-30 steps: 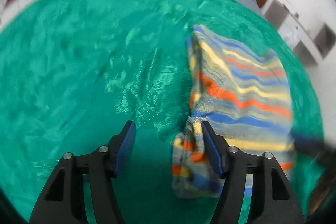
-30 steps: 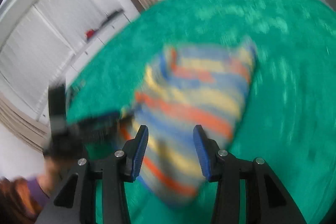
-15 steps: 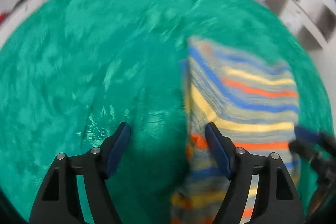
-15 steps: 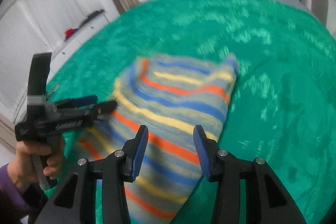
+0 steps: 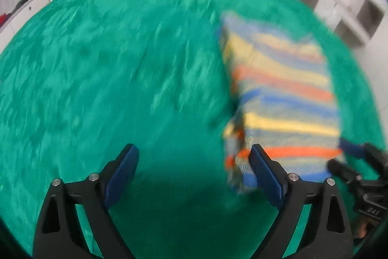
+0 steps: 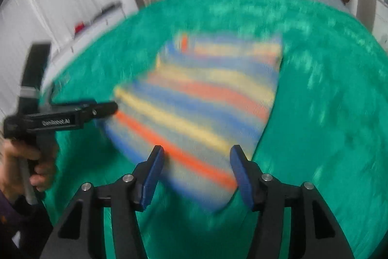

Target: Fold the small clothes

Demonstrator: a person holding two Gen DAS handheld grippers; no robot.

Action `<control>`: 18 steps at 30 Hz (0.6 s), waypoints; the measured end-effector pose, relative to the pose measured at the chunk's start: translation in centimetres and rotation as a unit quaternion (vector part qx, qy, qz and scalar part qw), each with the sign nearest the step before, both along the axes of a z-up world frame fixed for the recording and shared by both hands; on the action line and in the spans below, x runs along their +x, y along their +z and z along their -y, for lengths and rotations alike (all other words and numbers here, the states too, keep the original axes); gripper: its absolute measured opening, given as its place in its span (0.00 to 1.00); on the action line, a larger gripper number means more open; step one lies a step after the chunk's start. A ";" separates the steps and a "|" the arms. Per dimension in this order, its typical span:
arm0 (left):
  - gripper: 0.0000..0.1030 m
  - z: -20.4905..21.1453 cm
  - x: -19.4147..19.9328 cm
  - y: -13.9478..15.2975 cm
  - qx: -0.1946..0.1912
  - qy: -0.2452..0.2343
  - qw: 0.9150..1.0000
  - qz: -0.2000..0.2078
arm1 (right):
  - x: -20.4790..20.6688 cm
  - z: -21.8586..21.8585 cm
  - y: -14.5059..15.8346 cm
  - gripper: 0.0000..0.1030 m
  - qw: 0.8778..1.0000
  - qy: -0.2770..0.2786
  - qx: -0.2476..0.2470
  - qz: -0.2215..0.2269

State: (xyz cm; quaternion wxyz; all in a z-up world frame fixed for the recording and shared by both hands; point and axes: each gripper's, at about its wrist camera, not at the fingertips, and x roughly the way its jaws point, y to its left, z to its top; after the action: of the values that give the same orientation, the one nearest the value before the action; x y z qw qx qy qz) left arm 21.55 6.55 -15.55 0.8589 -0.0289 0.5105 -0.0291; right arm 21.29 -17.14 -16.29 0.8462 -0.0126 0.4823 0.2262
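Both tongs, left tongs (image 5: 194,169) and right tongs (image 6: 196,169), gape wide and hold nothing. The striped knit cloth (image 6: 203,98) lies folded on the green blanket (image 5: 97,64). I think it is best to pinch one edge gently and lay it over flat.

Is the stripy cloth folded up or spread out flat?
Folded. The stripy cloth lies as a compact rectangle on the green blanket, layered edges showing at its near corner; blur hides finer detail.

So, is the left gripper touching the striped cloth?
Cannot tell. In the right wrist view the left gripper reaches the striped cloth edge, but blur hides contact or gap.
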 end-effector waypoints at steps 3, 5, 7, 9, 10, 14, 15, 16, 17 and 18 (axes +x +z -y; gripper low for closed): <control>0.91 -0.9 -2.0 1.6 0.003 0.020 1.000 0.017 | -2.6 0.8 1.2 0.55 1.000 -0.012 0.007 -0.003; 0.92 -0.9 -3.5 3.6 0.027 0.023 0.999 0.041 | -4.2 1.5 2.2 0.59 1.000 -0.020 0.013 0.004; 0.95 -0.7 -4.5 5.2 0.041 0.023 0.997 0.066 | -6.0 2.2 3.3 0.80 0.999 -0.032 0.001 0.026; 0.96 -0.5 -5.2 6.3 0.051 0.021 0.995 0.084 | -7.4 2.7 4.2 0.86 0.998 -0.042 -0.015 0.046; 0.96 -0.3 -5.6 6.8 0.056 0.020 0.994 0.091 | -8.0 2.8 4.4 0.86 0.998 -0.044 -0.021 0.051; 0.96 0.5 -6.4 8.0 0.066 0.012 0.992 0.107 | -9.2 3.3 4.7 0.86 0.997 -0.056 -0.028 0.049; 0.96 0.4 -6.5 8.0 0.067 0.010 0.992 0.109 | -9.4 3.4 4.8 0.86 0.997 -0.059 -0.027 0.048; 0.96 0.3 -6.5 8.2 0.068 0.010 0.992 0.110 | -9.6 3.6 4.7 0.86 0.997 -0.062 -0.026 0.047; 0.96 0.4 -6.6 8.3 0.069 0.009 0.991 0.112 | -9.7 3.6 4.7 0.86 0.997 -0.064 -0.025 0.045; 0.96 0.6 -6.8 8.5 0.071 0.008 0.991 0.114 | -10.1 3.7 4.7 0.86 0.997 -0.066 -0.024 0.044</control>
State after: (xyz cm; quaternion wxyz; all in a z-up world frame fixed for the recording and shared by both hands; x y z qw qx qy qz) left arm 14.74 5.95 -7.04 0.9115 0.0313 0.4100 0.0112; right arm 11.22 -20.85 -11.55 0.8792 -0.0110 0.4497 0.1574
